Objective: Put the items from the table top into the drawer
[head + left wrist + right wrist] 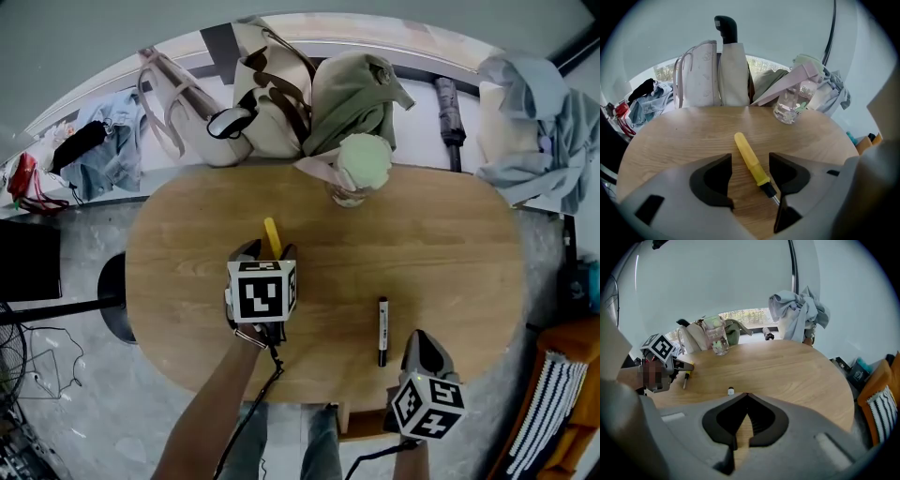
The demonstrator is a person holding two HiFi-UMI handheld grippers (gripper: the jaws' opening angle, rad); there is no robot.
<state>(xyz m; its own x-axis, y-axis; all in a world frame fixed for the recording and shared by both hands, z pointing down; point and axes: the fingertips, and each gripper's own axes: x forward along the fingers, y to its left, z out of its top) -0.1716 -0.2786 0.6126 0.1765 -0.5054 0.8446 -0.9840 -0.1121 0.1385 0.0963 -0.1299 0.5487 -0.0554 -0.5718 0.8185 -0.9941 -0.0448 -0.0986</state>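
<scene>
Left gripper view shows the left gripper (750, 155) released astride the yellow screwdriver (754, 167), apparently lined up to grasp it, the right gripper (746, 396) clenched empty

The right hand-held gripper (746, 395), jaws together, hovers over the table (797, 366) near a marker (731, 391).

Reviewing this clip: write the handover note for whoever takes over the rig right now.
Left gripper: open, jaws either side of the yellow screwdriver, not yet closed on it.
Right gripper: shut, empty, at the table's near edge.
Black marker lies flat beside the right gripper; glass jar stands at the far edge.
Done: nothing stowed.
Left: all three items; the drawer is not in view.
</scene>
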